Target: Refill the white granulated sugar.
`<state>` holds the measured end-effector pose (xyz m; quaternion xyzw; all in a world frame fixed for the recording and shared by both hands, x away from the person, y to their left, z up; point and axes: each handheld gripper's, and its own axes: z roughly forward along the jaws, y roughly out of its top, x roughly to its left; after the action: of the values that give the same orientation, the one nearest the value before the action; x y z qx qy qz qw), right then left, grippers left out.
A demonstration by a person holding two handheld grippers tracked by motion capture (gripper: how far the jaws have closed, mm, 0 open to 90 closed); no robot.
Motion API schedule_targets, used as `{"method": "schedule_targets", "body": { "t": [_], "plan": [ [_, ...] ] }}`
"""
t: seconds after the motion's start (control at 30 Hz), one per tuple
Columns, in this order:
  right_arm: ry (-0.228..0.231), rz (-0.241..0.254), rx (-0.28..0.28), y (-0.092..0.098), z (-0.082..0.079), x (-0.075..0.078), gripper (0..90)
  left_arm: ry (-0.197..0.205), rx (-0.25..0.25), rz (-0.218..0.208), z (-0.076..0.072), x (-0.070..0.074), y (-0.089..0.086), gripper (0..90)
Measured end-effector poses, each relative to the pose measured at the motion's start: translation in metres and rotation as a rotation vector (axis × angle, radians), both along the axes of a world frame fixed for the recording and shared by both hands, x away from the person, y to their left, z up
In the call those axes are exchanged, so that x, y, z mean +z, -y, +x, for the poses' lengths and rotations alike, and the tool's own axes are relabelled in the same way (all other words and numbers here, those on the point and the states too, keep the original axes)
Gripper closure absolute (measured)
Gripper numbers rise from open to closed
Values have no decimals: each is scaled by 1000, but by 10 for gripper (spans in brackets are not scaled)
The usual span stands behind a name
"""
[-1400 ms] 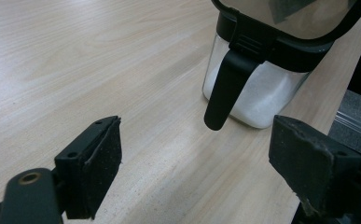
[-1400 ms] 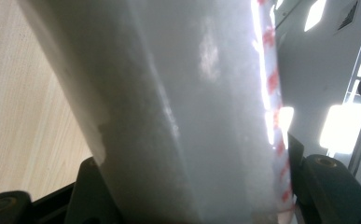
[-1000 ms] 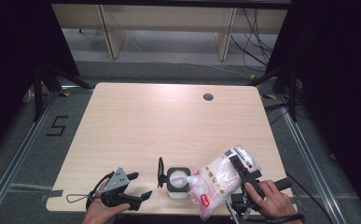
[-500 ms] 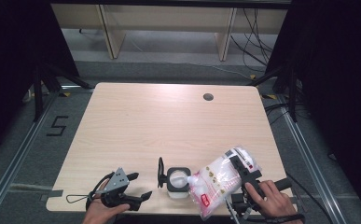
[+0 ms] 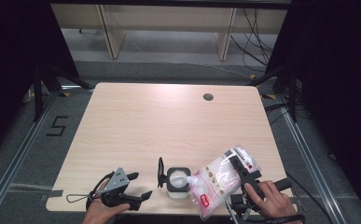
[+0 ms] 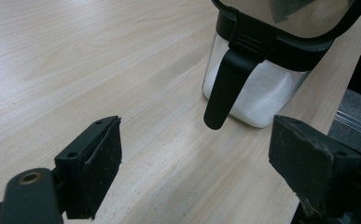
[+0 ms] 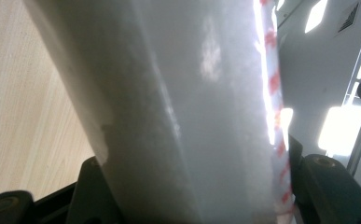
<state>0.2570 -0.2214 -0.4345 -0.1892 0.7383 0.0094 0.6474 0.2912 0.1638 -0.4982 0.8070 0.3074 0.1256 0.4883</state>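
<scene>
in the high view i hold the bag of white granules (image 5: 218,181) with my right gripper (image 5: 241,173), tilted so that its lower corner rests at the open mouth of the small clear jar (image 5: 177,182); i judge this tilt is there to let the content run down into the jar, which stands near the front edge of the table (image 5: 169,121). the jar's lid (image 5: 160,171) is flipped up on the left side, so the mouth is free for pouring. my left gripper (image 5: 136,186) lies low on the table, just left of the jar, and touches nothing; i think it waits there to steady the jar if needed. in the left gripper view the two black pads (image 6: 102,158) stand wide apart with only bare wood between them, and the jar (image 6: 257,88) is ahead, apart from them, already part filled with white grains, its black latch (image 6: 225,88) hanging down in front. in the right gripper view the bag (image 7: 183,112) sits between the jaws and they are clamped on its sides; the red and white edge of the bag (image 7: 274,93) runs up at the right.
</scene>
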Motion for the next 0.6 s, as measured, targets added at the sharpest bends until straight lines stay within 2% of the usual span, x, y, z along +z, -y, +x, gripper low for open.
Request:
{"method": "schedule_targets", "body": {
  "t": [0.1, 0.23, 0.3, 0.33, 0.47, 0.6],
  "plan": [
    [6, 5, 5, 0, 0, 0, 462, 3, 2, -6, 1, 0, 0, 167],
    [-1, 2, -3, 0, 0, 0, 462, 1, 1, 8, 0, 1, 0, 167],
    [6, 6, 2, 0, 0, 0, 463, 5, 1, -8, 1, 0, 0, 167],
    [7, 5, 3, 0, 0, 0, 463, 3, 1, -2, 1, 0, 0, 167],
    [12, -13, 18, -1, 0, 1, 463, 2, 0, -2, 1, 0, 0, 167],
    [4, 2, 6, 0, 0, 0, 463, 1, -2, 4, 0, 0, 0, 167]
  ]
}}
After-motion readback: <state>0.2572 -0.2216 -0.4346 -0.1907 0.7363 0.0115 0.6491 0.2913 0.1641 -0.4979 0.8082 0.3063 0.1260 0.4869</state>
